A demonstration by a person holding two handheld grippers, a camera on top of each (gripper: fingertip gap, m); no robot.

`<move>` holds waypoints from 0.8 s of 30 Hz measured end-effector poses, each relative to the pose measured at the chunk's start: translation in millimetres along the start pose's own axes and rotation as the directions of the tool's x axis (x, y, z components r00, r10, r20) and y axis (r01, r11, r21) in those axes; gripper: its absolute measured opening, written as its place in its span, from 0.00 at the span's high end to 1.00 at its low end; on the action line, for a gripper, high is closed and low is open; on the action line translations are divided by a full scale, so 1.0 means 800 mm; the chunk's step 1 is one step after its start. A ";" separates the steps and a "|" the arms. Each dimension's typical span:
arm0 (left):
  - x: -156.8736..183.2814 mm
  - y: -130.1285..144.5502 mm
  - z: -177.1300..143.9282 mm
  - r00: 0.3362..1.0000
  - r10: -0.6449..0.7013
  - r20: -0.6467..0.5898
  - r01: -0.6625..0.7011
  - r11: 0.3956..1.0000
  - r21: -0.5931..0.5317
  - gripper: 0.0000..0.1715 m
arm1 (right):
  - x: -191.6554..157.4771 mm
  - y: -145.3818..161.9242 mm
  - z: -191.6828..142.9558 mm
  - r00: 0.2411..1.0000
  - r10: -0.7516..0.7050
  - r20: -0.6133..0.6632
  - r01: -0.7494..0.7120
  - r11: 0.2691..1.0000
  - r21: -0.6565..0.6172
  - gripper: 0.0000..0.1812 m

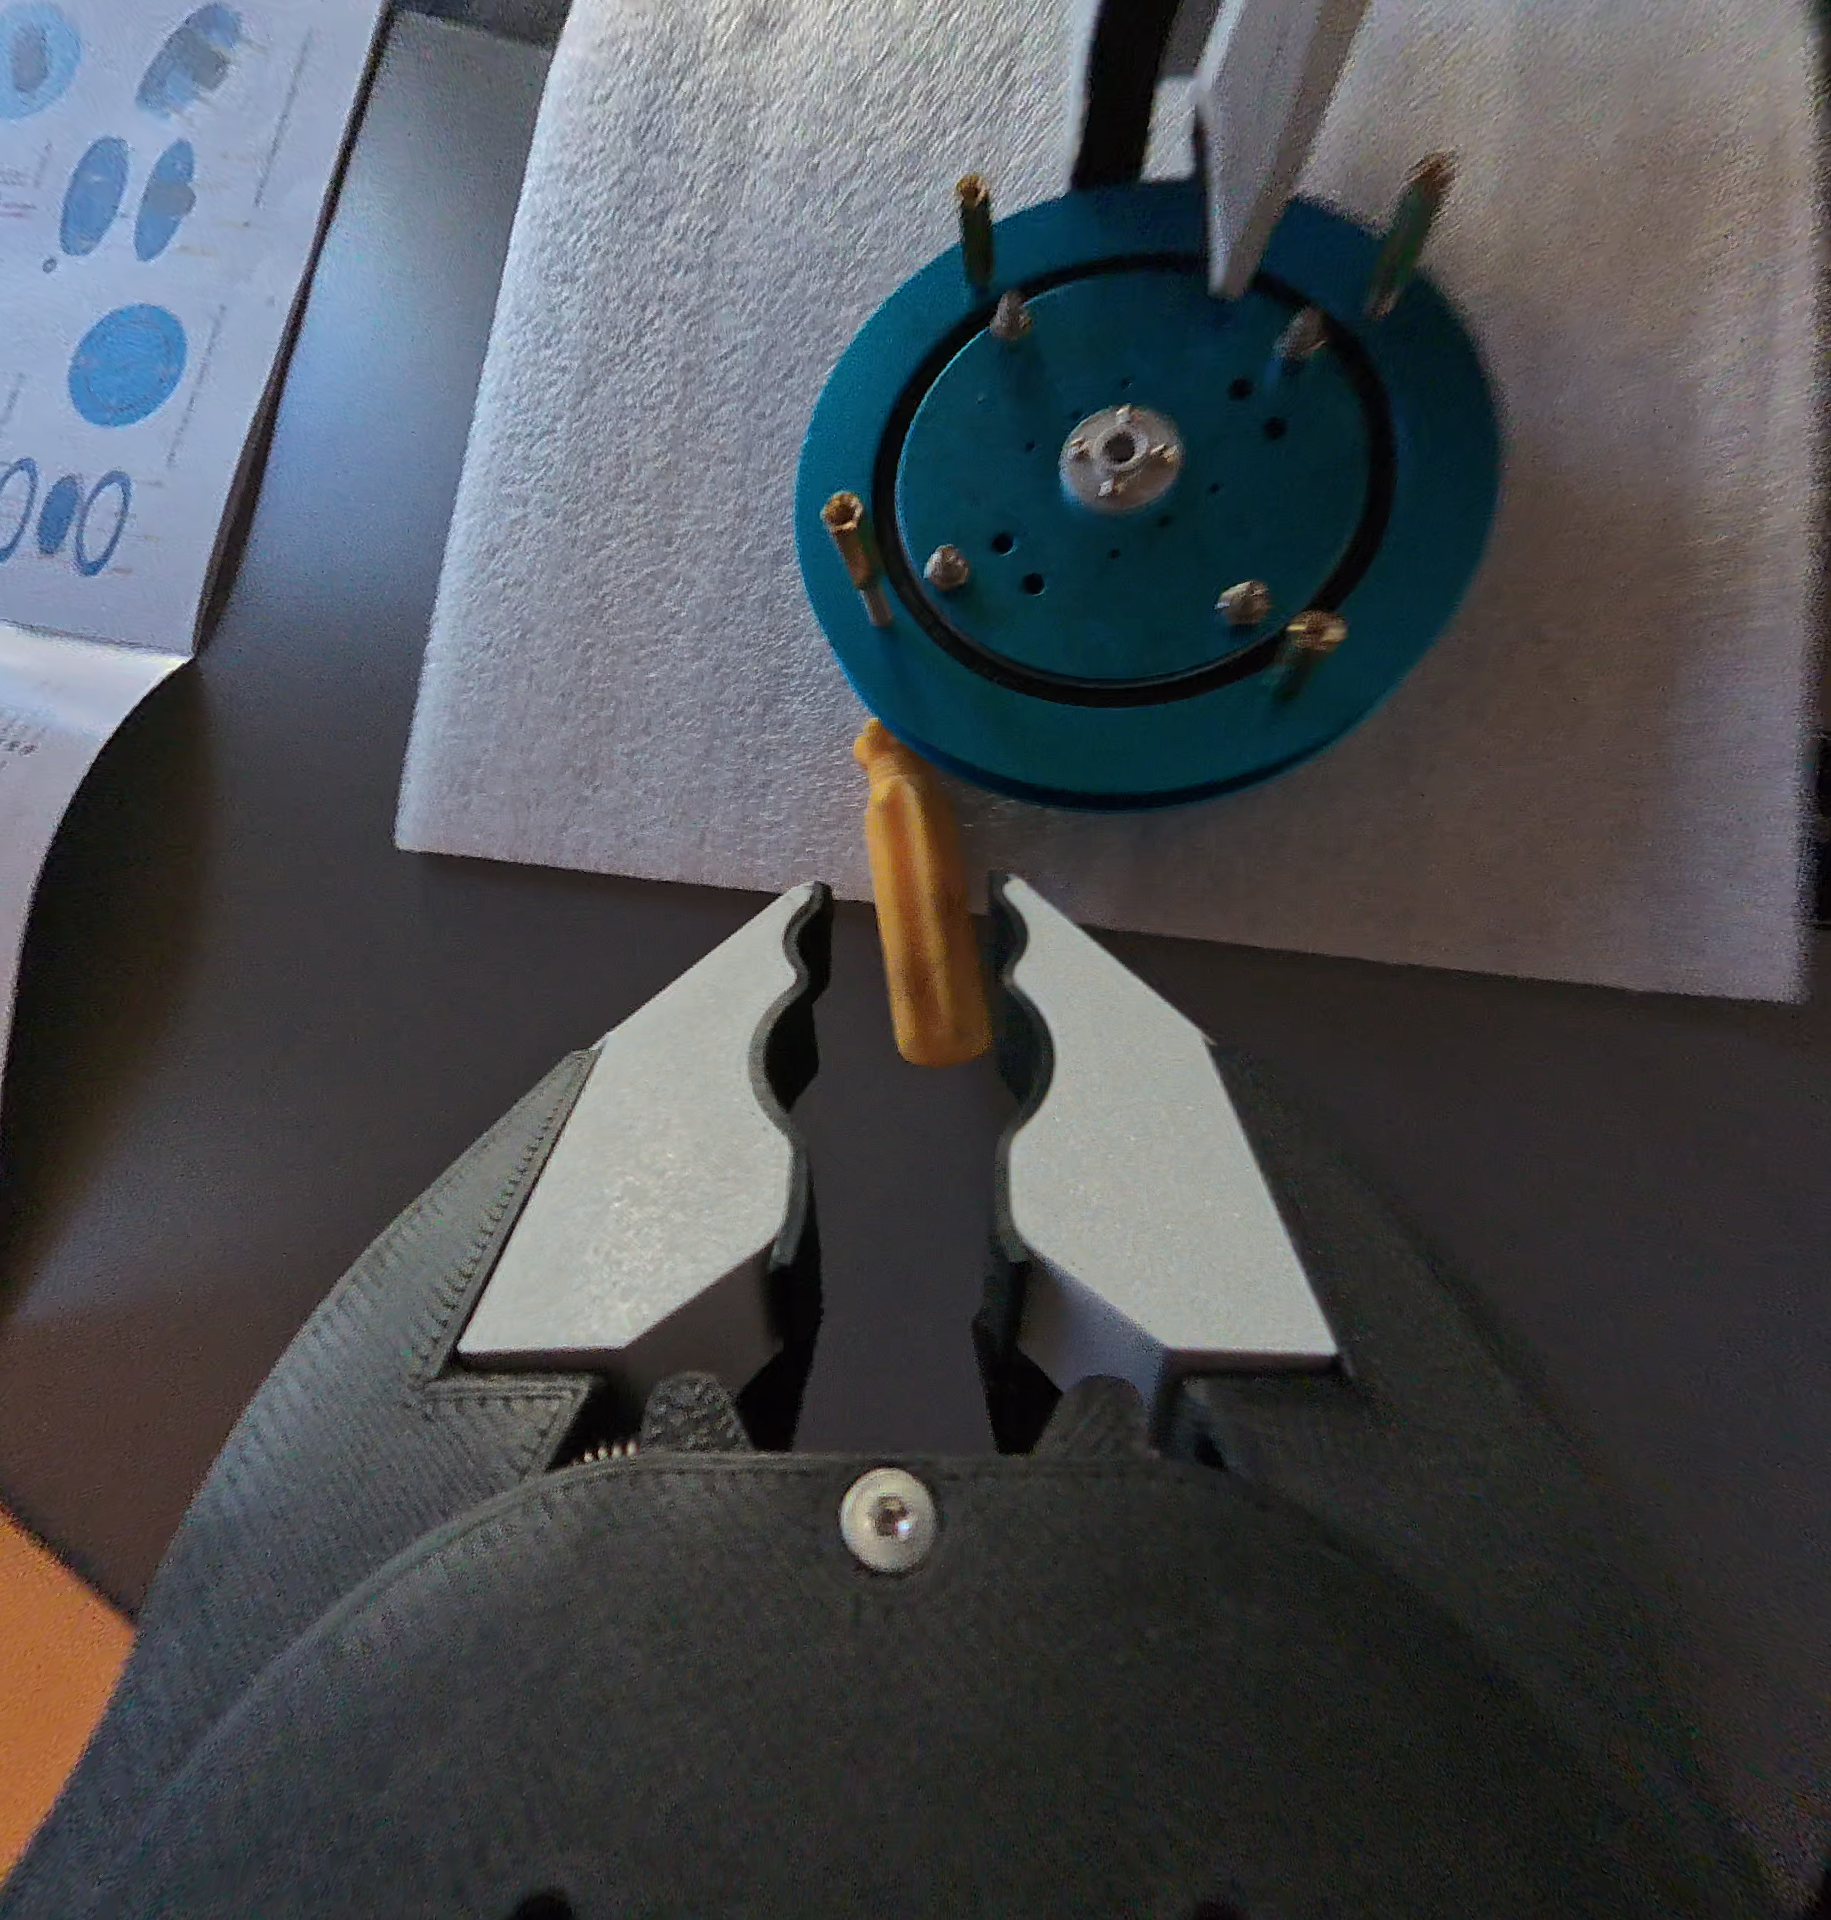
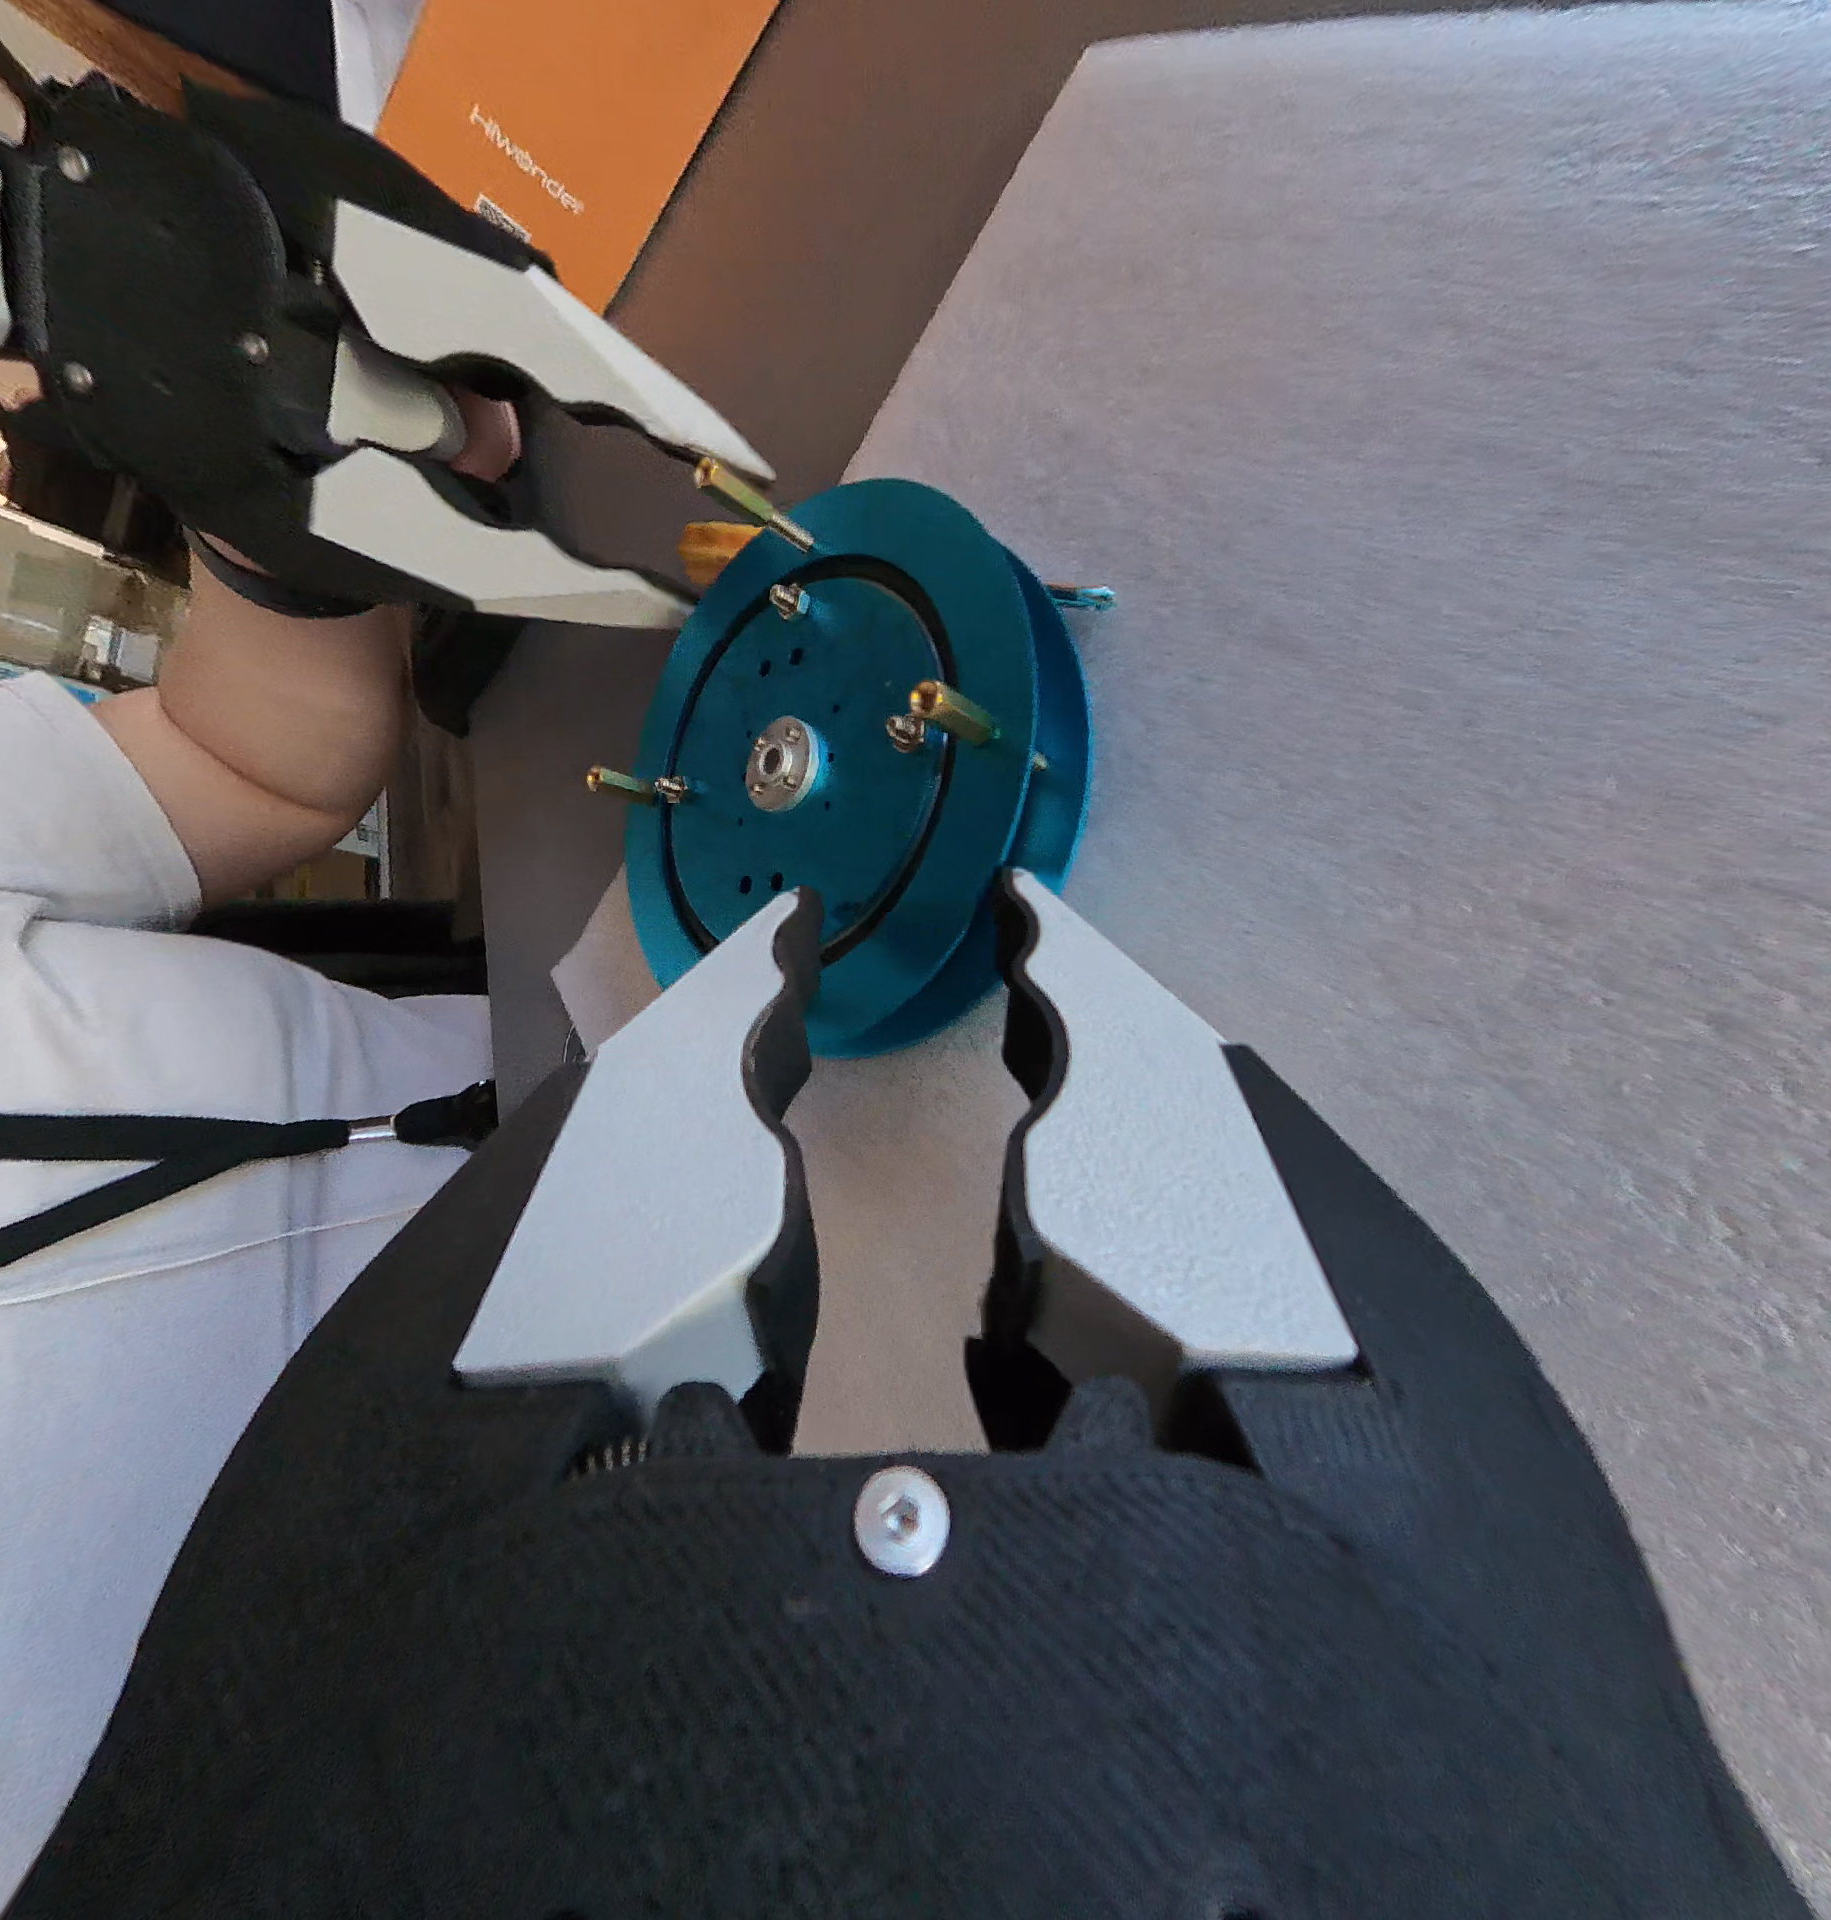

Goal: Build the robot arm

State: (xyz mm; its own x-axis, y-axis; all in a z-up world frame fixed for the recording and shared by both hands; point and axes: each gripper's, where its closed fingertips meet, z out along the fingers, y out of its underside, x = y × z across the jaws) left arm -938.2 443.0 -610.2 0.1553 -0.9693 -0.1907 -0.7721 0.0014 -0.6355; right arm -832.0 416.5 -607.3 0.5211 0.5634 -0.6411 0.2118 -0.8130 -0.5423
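1. Here we are looking down the left gripper (image 1: 909,896); its jaws are standing apart, gripping nothing, with a yellow screwdriver (image 1: 926,935) lying between the fingertips. We cannot tell whether either finger is touching it.
2. The screwdriver is lying half on the dark table (image 1: 267,987) and half on the white mat (image 1: 630,468), its tip pointing at the blue disc (image 1: 1150,727).
3. The disc is sitting on the mat at the upper right of the left view. Four brass posts (image 1: 851,540) are standing in its outer ring, four screws are showing in its inner plate, and a metal hub (image 1: 1121,455) is sitting at the centre.
4. The right gripper (image 2: 906,894) is also hanging released, its fingers straddling the disc's near rim, one over the top face and one outside; contact is unclear.
5. A printed sheet (image 1: 111,312) is lying at the upper left.
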 end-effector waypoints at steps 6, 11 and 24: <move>-0.022 0.008 0.009 0.995 -0.002 0.097 0.013 0.994 -0.108 0.90 | 0.002 -0.005 0.001 1.000 0.013 -0.014 -0.013 0.999 0.032 0.85; -0.060 0.008 0.016 0.985 -0.111 0.134 0.128 0.984 -0.121 0.90 | 0.000 -0.003 0.002 1.000 0.027 -0.007 -0.026 0.999 0.046 0.84; -0.058 -0.074 -0.013 0.969 -0.157 -0.191 0.212 0.924 0.318 0.82 | -0.052 -0.022 -0.049 0.887 -0.423 -0.188 0.461 0.845 0.272 0.82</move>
State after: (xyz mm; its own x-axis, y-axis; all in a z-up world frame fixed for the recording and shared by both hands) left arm -906.5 485.5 -555.9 0.1543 -0.9863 0.0576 -0.4842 -0.1263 -0.8658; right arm -824.7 401.3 -549.7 0.5278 0.8156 -0.2371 0.1942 -0.3876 -0.9011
